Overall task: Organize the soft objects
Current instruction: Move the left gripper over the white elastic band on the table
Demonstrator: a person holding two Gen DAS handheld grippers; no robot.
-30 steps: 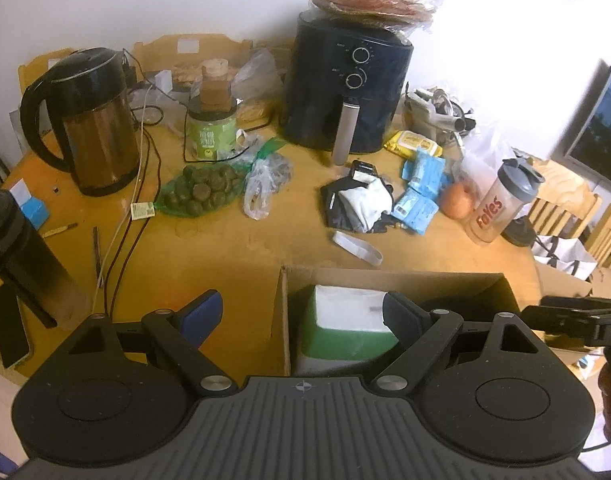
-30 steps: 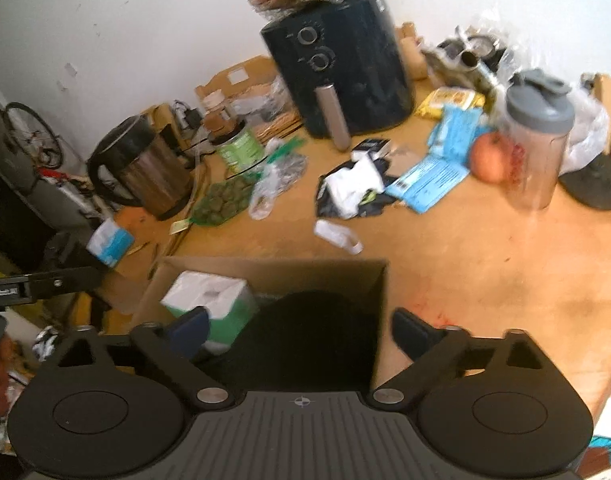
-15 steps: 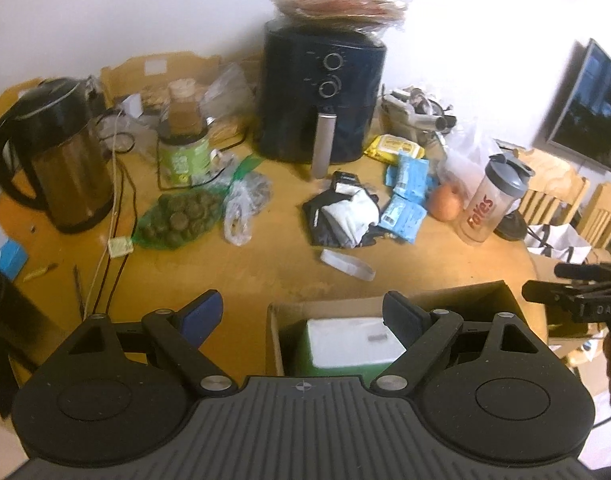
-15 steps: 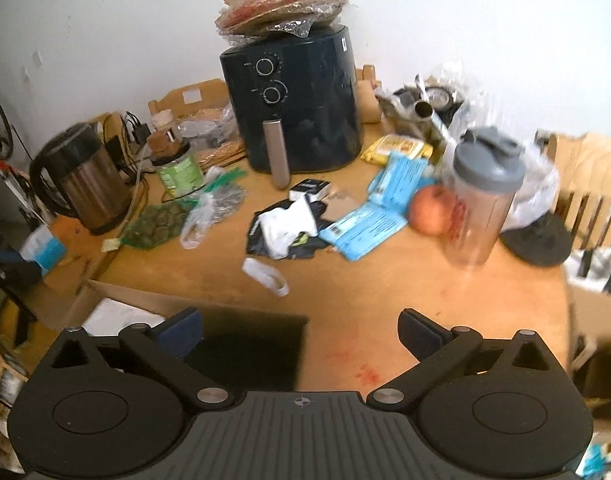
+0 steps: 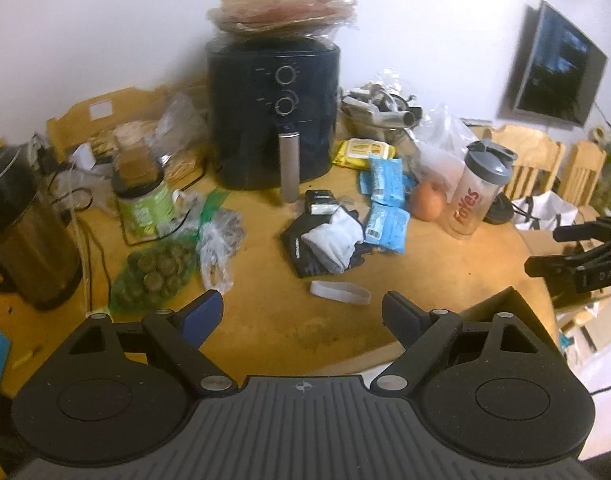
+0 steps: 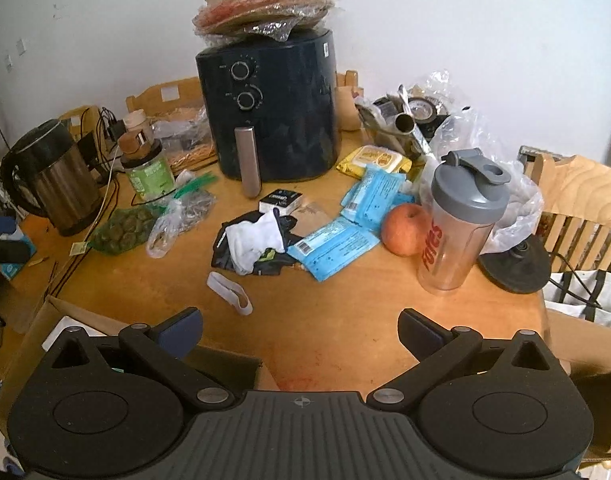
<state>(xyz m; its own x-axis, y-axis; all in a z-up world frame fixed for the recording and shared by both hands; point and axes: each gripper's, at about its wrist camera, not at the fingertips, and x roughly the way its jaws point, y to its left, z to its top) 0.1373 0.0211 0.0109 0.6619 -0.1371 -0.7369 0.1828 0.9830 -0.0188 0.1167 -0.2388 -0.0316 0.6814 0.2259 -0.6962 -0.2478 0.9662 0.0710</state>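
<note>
A heap of black and white cloth (image 5: 325,240) (image 6: 253,244) lies mid-table, in front of the air fryer. A white elastic band (image 5: 339,291) (image 6: 229,294) lies just nearer than the heap. My left gripper (image 5: 303,316) hovers over bare wood short of the band, jaws wide open with nothing between them. My right gripper (image 6: 301,330) is also open and holds nothing, above the table's near edge. A cardboard box (image 5: 501,304) (image 6: 37,328) stands at the near edge, showing only a corner or a wall.
A black air fryer (image 5: 273,108) stands at the back, a kettle (image 5: 21,220) at the left. Blue packets (image 6: 333,248), an apple (image 6: 405,230) and a shaker bottle (image 6: 461,224) crowd the right. Bags of food (image 5: 157,272) lie left of the heap.
Both views swung off the box and onto the table; the green and white thing in the box left the left view. The cloth heap sits nearer centre. Both grippers stayed open.
</note>
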